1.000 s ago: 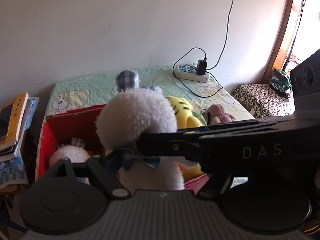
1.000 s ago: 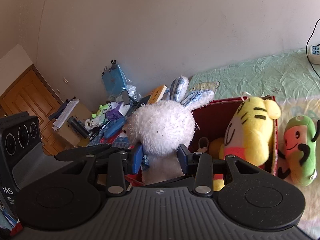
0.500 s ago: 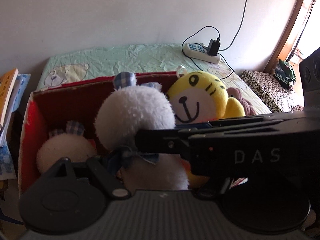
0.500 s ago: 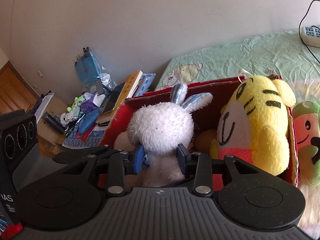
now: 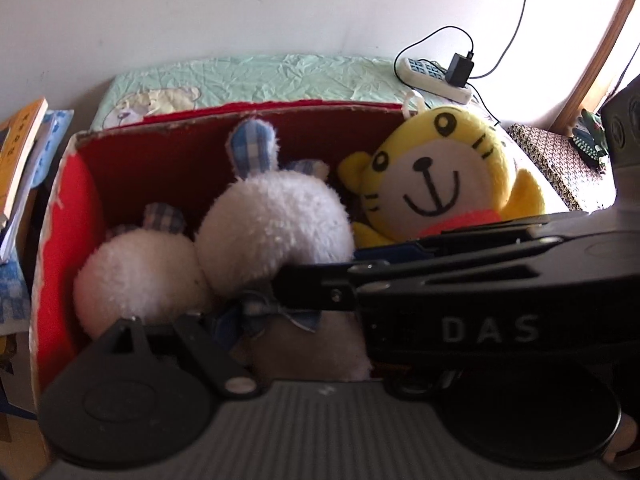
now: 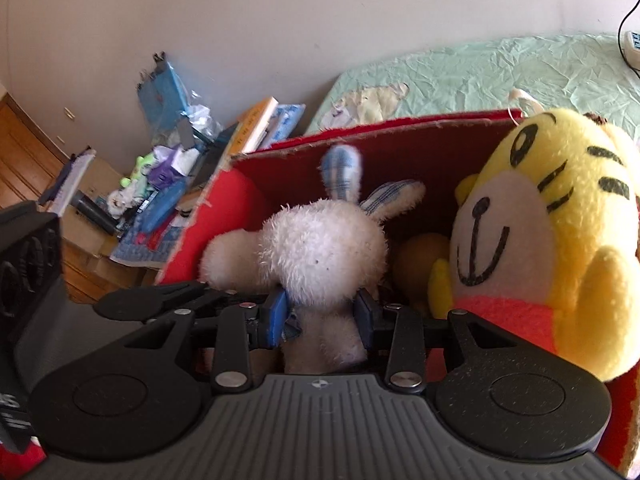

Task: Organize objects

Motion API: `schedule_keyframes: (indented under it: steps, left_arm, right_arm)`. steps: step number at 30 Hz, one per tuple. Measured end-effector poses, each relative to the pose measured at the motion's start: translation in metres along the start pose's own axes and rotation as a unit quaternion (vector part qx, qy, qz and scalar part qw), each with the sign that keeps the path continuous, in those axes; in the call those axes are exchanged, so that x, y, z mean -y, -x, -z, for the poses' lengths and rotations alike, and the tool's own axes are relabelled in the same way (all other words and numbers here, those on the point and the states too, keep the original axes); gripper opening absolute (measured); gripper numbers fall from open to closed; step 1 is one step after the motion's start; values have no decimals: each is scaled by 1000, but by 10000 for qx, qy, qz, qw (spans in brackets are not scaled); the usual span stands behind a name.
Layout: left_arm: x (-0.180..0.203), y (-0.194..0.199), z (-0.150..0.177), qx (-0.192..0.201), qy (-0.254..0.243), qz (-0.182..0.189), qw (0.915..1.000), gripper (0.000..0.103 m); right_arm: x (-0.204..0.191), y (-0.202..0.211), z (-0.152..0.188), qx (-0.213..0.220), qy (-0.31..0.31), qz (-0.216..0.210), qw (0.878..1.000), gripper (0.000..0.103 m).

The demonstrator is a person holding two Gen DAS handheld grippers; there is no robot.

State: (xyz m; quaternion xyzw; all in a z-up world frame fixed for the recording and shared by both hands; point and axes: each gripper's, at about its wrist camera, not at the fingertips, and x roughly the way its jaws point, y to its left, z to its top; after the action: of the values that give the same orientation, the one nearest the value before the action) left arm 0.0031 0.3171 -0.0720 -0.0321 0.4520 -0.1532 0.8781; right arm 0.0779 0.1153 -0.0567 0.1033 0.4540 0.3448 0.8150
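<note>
My right gripper (image 6: 322, 316) is pinching the white plush rabbit (image 6: 324, 252) at the neck, the blue pads (image 6: 276, 316) pressed into the fur on either side, just under its round head. The rabbit sits straight ahead of the fingers, inside the red cardboard box (image 6: 400, 126), its two checked blue ears pointing up toward the box's far wall. Just to the right of my right gripper, touching its outer finger arm, is the yellow tiger plush (image 6: 552, 232), upright and leaning at the box's right end. In the left wrist view the same rabbit (image 5: 276, 228) is directly ahead of my left gripper (image 5: 256, 332), with its blue bow at the spot where the fingers meet; the right gripper's black body crosses in front from the right and hides one side, so I cannot tell whether the left fingers are spread or pressed on the toy. Ahead and to the left of the left gripper, touching the held rabbit, lies a second white plush (image 5: 140, 276) low in the box (image 5: 64, 216). Beyond the box is a pale green bedsheet (image 5: 260, 76) with a power strip (image 5: 434, 76) ahead to the right.
</note>
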Motion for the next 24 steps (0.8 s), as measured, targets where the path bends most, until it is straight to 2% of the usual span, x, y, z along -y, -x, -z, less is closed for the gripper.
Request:
schedule_keyframes:
  steps: [9, 14, 21, 24]
  left_arm:
    - [5, -1, -1, -113, -10, -269, 9996, 74]
    - [3, 0, -1, -101, 43, -370, 9993, 84]
    - [9, 10, -2, -1, -36, -616, 9981, 83]
    - [11, 12, -2, -20, -81, -736, 9973, 81]
  right_arm:
    - [6, -4, 0, -89, -79, -67, 9999, 40]
    - [7, 3, 0, -85, -109, -125, 9998, 43]
    - [4, 20, 1, 188, -27, 63, 9998, 43]
    - [8, 23, 1, 316, -127, 180, 9993, 38]
